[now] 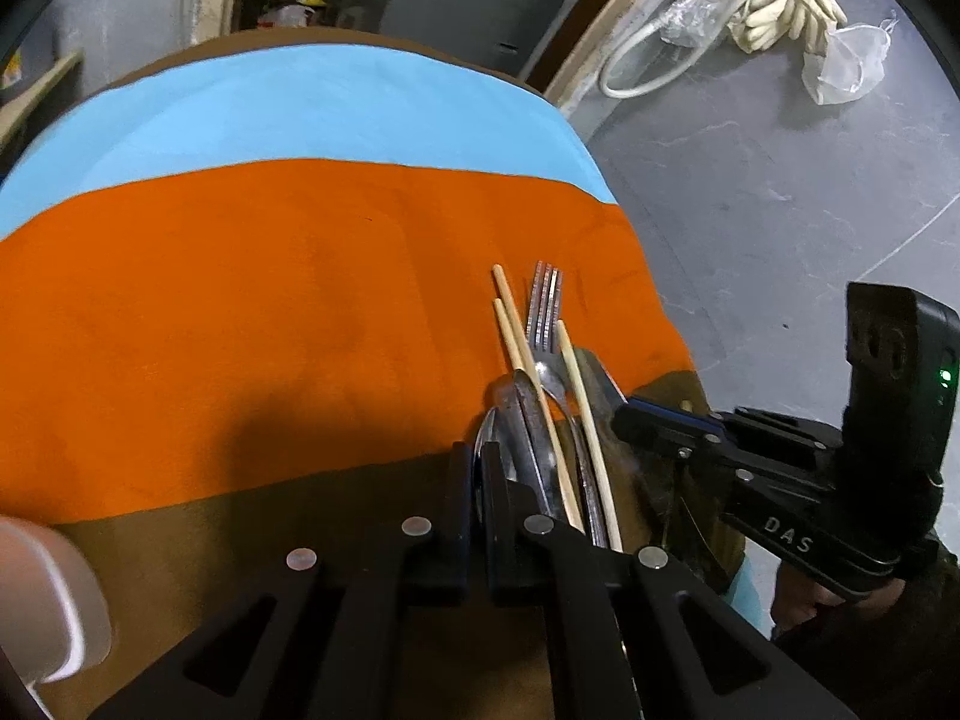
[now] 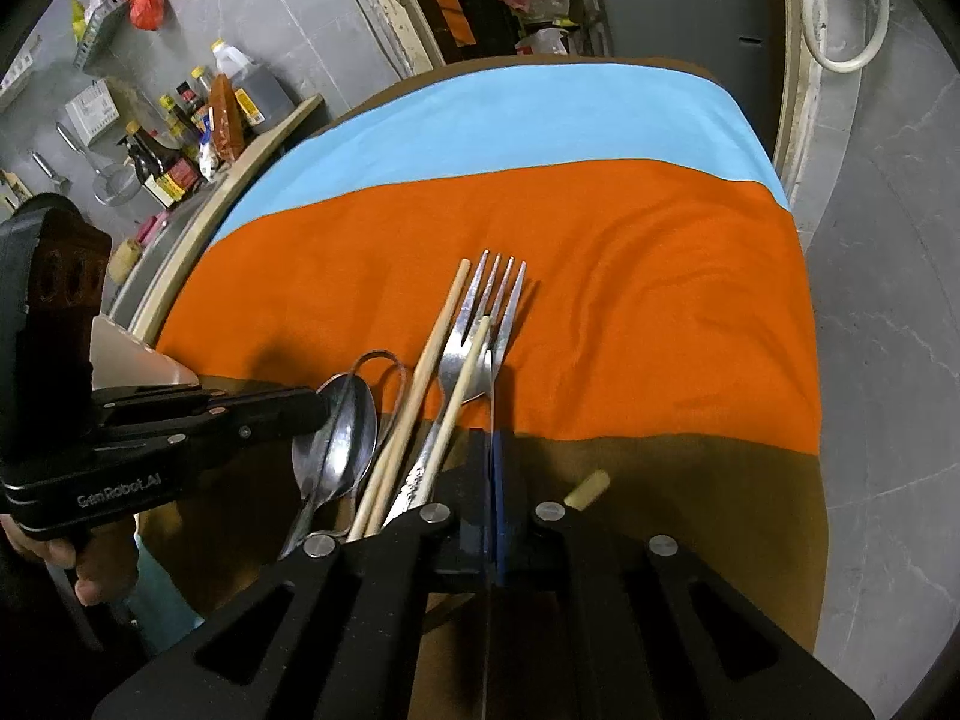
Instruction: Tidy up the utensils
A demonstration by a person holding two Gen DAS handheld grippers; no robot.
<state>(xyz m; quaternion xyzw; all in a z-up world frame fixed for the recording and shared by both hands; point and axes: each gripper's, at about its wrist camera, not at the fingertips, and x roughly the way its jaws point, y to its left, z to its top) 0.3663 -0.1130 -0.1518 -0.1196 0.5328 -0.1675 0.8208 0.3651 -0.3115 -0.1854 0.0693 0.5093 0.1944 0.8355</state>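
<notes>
A bunch of utensils lies at the near edge of the orange, blue and brown cloth [image 2: 630, 276]: a fork [image 2: 486, 324], wooden chopsticks [image 2: 429, 360], a spoon [image 2: 336, 438] and a thin knife blade [image 2: 491, 384] seen edge-on. My left gripper [image 1: 478, 468] is shut on the spoon [image 1: 483, 450], which stands edge-on between its fingers; it enters the right wrist view from the left [image 2: 318, 405]. My right gripper [image 2: 491, 444] is shut on the knife blade. In the left wrist view it [image 1: 624, 414] sits right of the fork [image 1: 546, 312] and chopsticks [image 1: 510, 336].
A small beige cork-like piece [image 2: 588, 489] lies on the brown strip. A pale whitish object [image 1: 48, 600] sits at the table's near left. A shelf of bottles [image 2: 180, 138] stands beyond the left edge; grey floor [image 1: 780, 192] with a hose lies right.
</notes>
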